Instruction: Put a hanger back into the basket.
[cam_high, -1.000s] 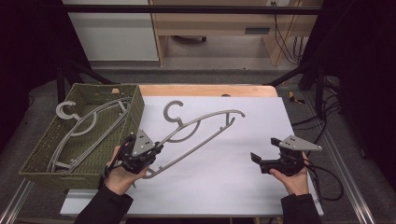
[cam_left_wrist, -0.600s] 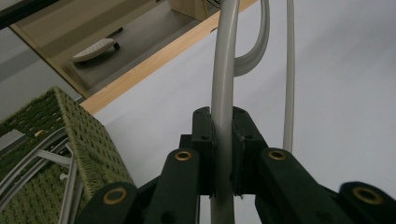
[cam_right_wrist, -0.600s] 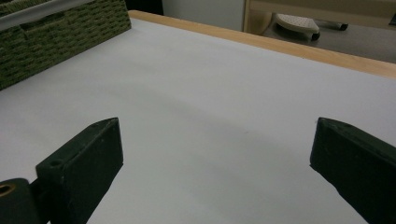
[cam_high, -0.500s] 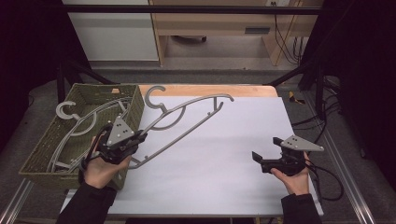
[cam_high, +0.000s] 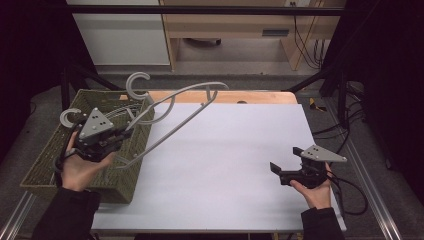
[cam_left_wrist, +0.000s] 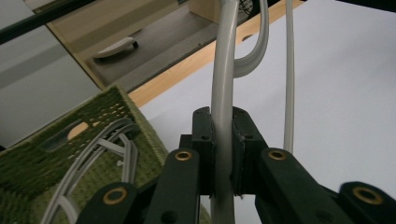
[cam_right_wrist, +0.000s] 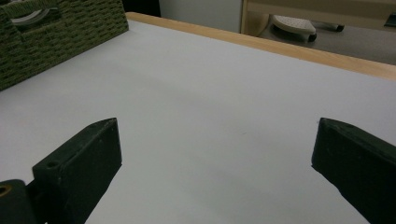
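The grey hanger (cam_high: 175, 112) was off the table when I looked, held slantwise over the right rim of the green woven basket (cam_high: 47, 165), its hook (cam_high: 136, 85) up beyond the basket's far corner and its long bar running down toward my side. I had the left gripper (cam_high: 120, 135) pinching one of its arms; in the left gripper view the jaws were pressed flat on either side of the pale bar (cam_left_wrist: 223, 116), which ran straight up between them, with the thinner bar (cam_left_wrist: 289, 74) just beside it to the right. Below and to the left of that grip lay the basket's wall (cam_left_wrist: 93, 135), and inside the basket I could see more grey hangers (cam_high: 117, 112) — another hook (cam_high: 70, 116) stuck up near its far left side. The held hanger crossed the basket's near right wall, so that rim stood directly under the bar. Further out, the white table (cam_high: 225, 165) lay bare between my two hands, with its wooden edge (cam_high: 240, 96) along the far side. My right gripper (cam_high: 274, 168) sat well apart, low over the table near the right front, its jaws spread wide with white surface between them in the right gripper view, the basket's corner (cam_right_wrist: 60, 32) far off at upper left.
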